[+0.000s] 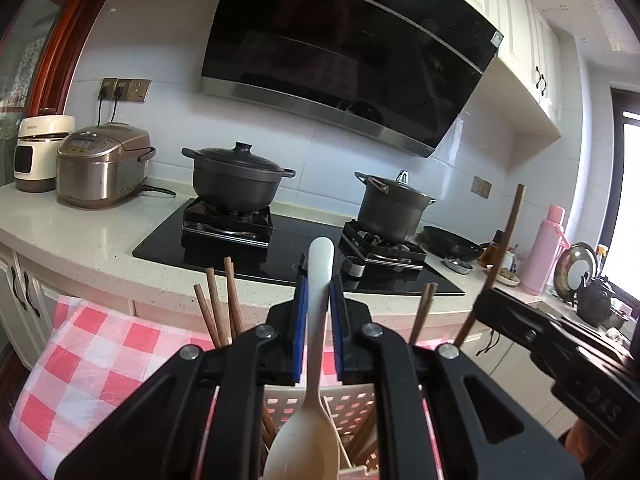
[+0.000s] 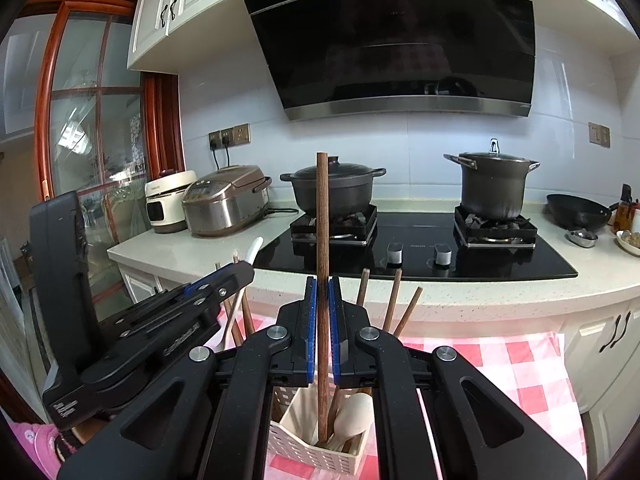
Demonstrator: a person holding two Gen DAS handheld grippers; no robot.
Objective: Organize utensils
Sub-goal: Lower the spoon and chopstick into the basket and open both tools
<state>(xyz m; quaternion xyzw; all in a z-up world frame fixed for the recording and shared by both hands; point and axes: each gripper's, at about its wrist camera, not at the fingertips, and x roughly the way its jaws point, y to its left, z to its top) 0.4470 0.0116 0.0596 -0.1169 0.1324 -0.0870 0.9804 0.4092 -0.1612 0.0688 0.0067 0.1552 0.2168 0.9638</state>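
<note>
Your left gripper (image 1: 319,308) pinches the white spoon (image 1: 316,400) mid-handle at lower centre; light, slick plastic, so grip the flat neck. Your right gripper (image 2: 322,312) clamps a stiff wooden chopstick (image 2: 322,240) above the basket (image 2: 316,450), tip probably inside.

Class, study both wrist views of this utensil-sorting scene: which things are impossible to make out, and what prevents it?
- Left wrist view: the white spoon bowl's lower end is cut off by the frame's bottom edge; the left tongs mask most of the utensil basket.
- Right wrist view: the wooden chopstick foot, deep inside the basket, is too crowded to separate; the right tongs cover the basket's near side.
- Both views: appliance lettering is too small.
</note>
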